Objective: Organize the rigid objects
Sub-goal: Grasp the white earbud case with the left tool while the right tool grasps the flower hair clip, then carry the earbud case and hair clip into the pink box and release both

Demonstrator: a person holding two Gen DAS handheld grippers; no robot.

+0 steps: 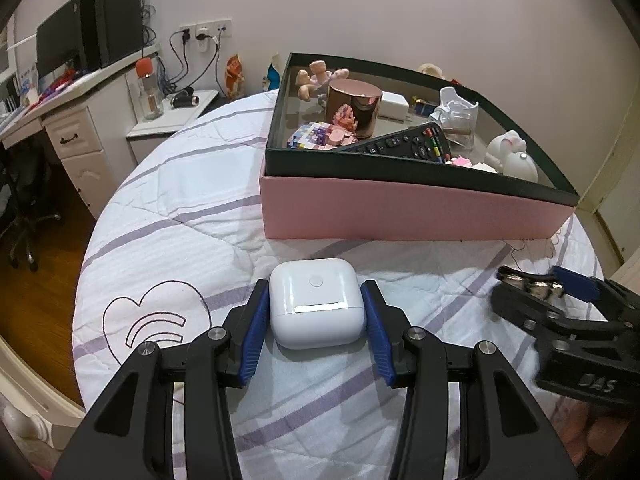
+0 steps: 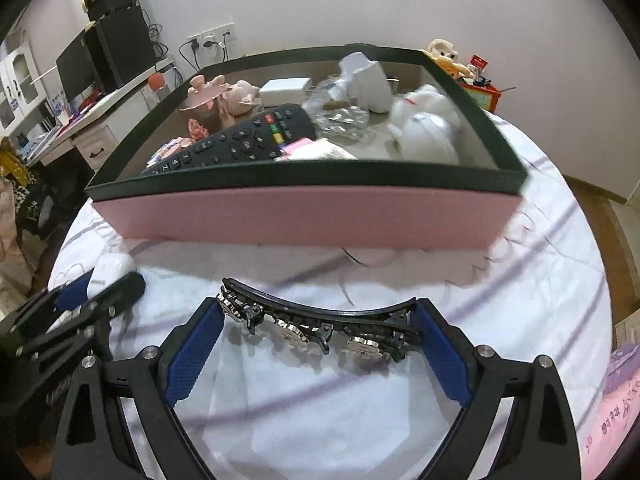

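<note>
A white earbud case [image 1: 316, 308] rests on the striped bedsheet, and my left gripper [image 1: 316, 286] is shut on it, a blue pad against each side. The case [image 2: 110, 268] and the left gripper [image 2: 102, 280] also show at the left of the right wrist view. My right gripper [image 2: 318, 305] is shut on a black hair clip [image 2: 288, 332] with rhinestones, its pads on the clip's two ends, just above the sheet. The right gripper [image 1: 532, 280] appears to the case's right. Beyond both stands a pink box [image 1: 400, 208] with a dark rim [image 2: 304, 172].
The box holds a black remote [image 2: 240, 140], a rose-gold cylinder [image 1: 354, 106], pink figurines, a white charger and a white plush [image 2: 428, 128]. A desk with a monitor [image 1: 60, 44] and a low white table [image 1: 172, 116] stand to the left. Wood floor [image 1: 36, 292] lies past the bed's edge.
</note>
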